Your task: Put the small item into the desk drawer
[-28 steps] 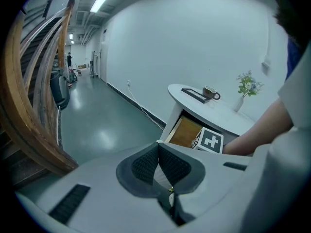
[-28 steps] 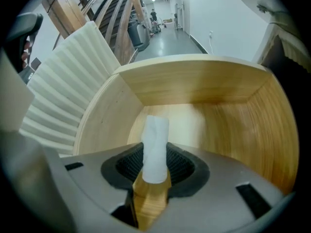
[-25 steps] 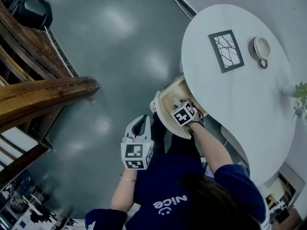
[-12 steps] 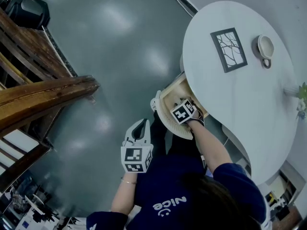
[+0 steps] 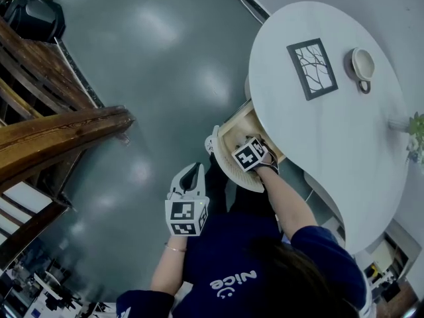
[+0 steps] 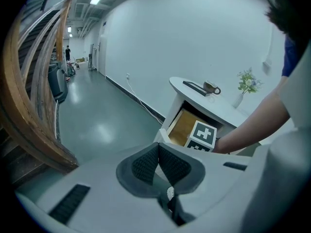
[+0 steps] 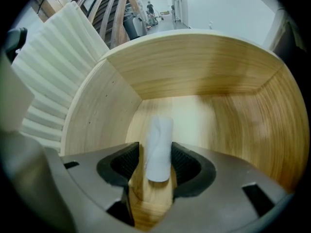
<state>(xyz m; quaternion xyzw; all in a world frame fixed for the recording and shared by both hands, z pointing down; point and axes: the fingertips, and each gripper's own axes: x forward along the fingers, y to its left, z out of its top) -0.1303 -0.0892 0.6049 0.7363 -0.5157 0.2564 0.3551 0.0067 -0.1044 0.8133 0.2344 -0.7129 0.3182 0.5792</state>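
Note:
The small item [image 7: 159, 147] is a white cylinder inside the open wooden drawer [image 7: 194, 67]. It sits between the pads of my right gripper [image 7: 155, 161], whose jaws are opening; a strip of wood shows between the left pad and the item. In the head view the right gripper [image 5: 242, 146] reaches down into the drawer [image 5: 231, 126] under the white desk [image 5: 331, 131], and its marker cube hides the item. My left gripper [image 5: 193, 172] hangs over the floor left of the drawer, shut and holding nothing [image 6: 158, 161].
A framed picture [image 5: 311, 68] and a mug [image 5: 362, 66] sit on the desk, with a plant [image 5: 416, 138] at its right edge. The drawer's ribbed white front [image 7: 53, 67] stands to the left. A wooden stair rail [image 5: 59, 138] crosses the grey floor at left.
Both grippers stay nearly where they were. The right gripper has shifted slightly left inside the drawer, and the left has drifted a little lower in the view.

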